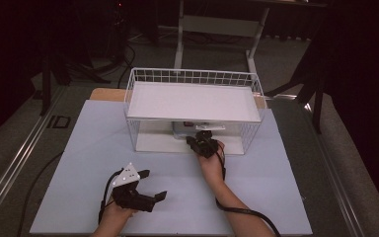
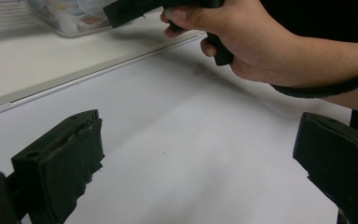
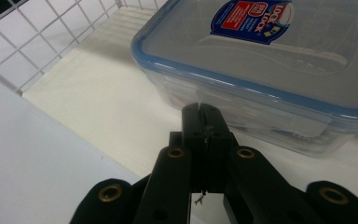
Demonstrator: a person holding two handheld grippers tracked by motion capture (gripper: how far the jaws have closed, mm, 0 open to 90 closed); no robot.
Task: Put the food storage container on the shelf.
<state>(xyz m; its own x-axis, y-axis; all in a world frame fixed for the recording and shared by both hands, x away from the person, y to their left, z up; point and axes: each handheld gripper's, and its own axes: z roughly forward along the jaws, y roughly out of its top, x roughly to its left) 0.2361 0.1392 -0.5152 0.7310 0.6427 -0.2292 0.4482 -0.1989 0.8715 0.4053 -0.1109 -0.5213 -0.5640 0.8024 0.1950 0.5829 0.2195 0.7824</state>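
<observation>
Right tongs (image 3: pixel 204 109) pinched closed at clear box (image 3: pixel 279 70) under wire rack (image 1: pixel 193 101), left tongs (image 1: pixel 153 185) wide, nothing btwn.

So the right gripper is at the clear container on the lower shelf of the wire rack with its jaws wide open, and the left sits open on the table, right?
Not quite: the right gripper has its jaws shut, pads pressed together at the side of the clear container, as the right gripper view shows. The rest holds: the container sits on the lower shelf of the wire rack, and the left gripper is open over the table.

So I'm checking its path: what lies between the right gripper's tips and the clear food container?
Nothing: in the right gripper view, the shut right gripper nearly meets the clear food container; a sliver of bare white shelf floor lies between.
</observation>
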